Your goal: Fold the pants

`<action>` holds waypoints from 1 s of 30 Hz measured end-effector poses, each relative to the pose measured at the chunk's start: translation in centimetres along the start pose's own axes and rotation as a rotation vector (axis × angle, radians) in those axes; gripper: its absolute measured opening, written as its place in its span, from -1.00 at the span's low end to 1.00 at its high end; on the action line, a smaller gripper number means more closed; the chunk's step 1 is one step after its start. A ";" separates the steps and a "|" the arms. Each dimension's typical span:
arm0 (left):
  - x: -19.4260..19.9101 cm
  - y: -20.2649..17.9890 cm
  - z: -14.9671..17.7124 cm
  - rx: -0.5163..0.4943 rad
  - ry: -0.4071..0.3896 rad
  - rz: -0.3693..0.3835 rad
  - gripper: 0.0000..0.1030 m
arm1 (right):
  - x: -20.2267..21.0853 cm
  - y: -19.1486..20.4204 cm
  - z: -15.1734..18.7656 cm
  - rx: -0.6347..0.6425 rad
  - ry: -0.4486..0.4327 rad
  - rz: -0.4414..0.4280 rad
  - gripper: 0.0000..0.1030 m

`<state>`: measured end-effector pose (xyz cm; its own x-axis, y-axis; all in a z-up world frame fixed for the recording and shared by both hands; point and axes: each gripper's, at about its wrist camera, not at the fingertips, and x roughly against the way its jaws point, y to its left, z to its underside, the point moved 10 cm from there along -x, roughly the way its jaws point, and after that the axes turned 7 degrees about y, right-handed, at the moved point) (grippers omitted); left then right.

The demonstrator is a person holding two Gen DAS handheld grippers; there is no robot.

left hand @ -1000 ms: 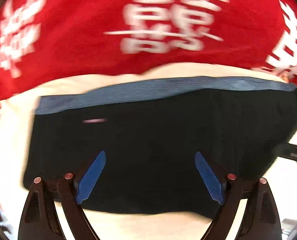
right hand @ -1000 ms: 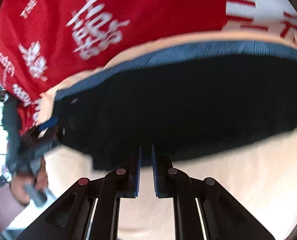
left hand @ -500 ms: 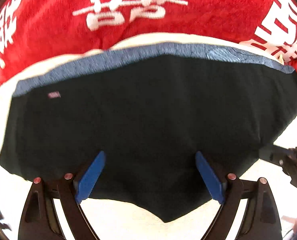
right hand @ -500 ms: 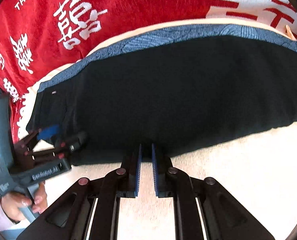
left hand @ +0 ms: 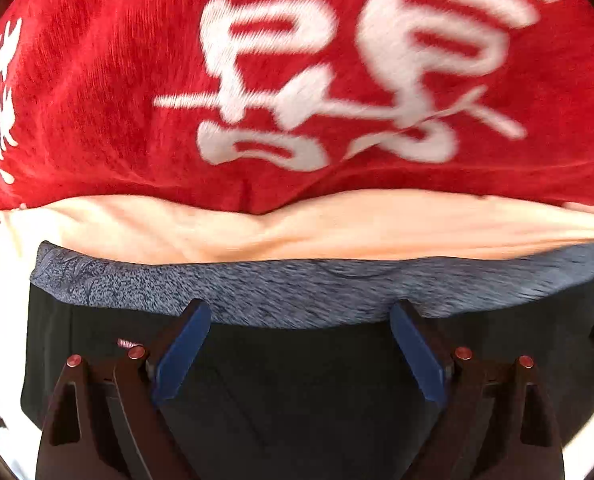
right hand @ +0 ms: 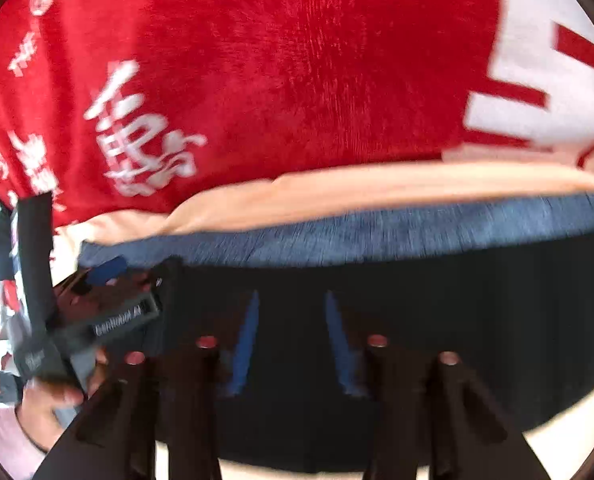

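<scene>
Black pants (left hand: 297, 380) with a blue-grey waistband (left hand: 297, 296) lie flat on a cream sheet (left hand: 337, 228). My left gripper (left hand: 299, 312) hangs open and wide over the pants, its blue fingertips (left hand: 185, 340) near the waistband with nothing pinched. In the right wrist view the same pants (right hand: 457, 320) and waistband (right hand: 377, 232) fill the lower half. My right gripper (right hand: 291, 300) is over the black cloth just below the band; its jaws are opening, with no cloth pressed between the pads. The left gripper (right hand: 109, 276) shows at the left, held by a hand (right hand: 45, 404).
A red blanket with white characters (left hand: 297, 80) covers the surface beyond the cream sheet. In the right wrist view the red blanket (right hand: 257, 80) fills the top, with a white patch (right hand: 537, 80) at the right. Bright floor shows at the far left edge.
Both grippers have moved forward over the pants toward the waistband, which now sits close to the fingertips. The right gripper's jaws have parted from nearly shut. The left gripper stays wide.
</scene>
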<state>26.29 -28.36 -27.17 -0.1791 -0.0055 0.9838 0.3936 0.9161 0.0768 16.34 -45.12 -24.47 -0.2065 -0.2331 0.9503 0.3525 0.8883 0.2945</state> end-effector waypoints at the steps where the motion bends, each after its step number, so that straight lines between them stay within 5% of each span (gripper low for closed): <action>1: -0.6 0.3 -0.1 0.015 0.004 0.000 0.80 | -0.6 -0.2 -0.4 0.002 0.006 0.007 -0.29; 6: -2.1 2.6 -1.0 0.059 0.002 -0.033 0.80 | -2.6 -3.0 -1.7 0.030 -0.002 0.077 -0.62; 10: -2.1 4.2 -1.5 0.063 0.005 -0.079 0.80 | -1.1 -7.7 -2.7 -0.082 -0.045 0.169 -0.61; 14: -0.8 4.8 -0.6 0.056 0.016 -0.092 0.80 | 0.7 -10.9 -2.4 -0.207 -0.055 0.126 -0.54; 19: 1.3 3.2 1.5 -0.006 0.028 -0.080 0.80 | 3.1 -10.6 0.7 -0.128 -0.043 0.167 -0.01; 30: 3.7 -5.0 8.6 -0.169 0.081 0.009 0.80 | 6.0 -11.7 11.4 -0.243 0.021 0.096 0.01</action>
<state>15.88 -29.52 -25.27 -0.1046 -0.0362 0.9939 0.5421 0.8358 0.0875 0.63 -52.40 -23.38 -0.1432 -0.1624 0.9763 0.5790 0.7863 0.2158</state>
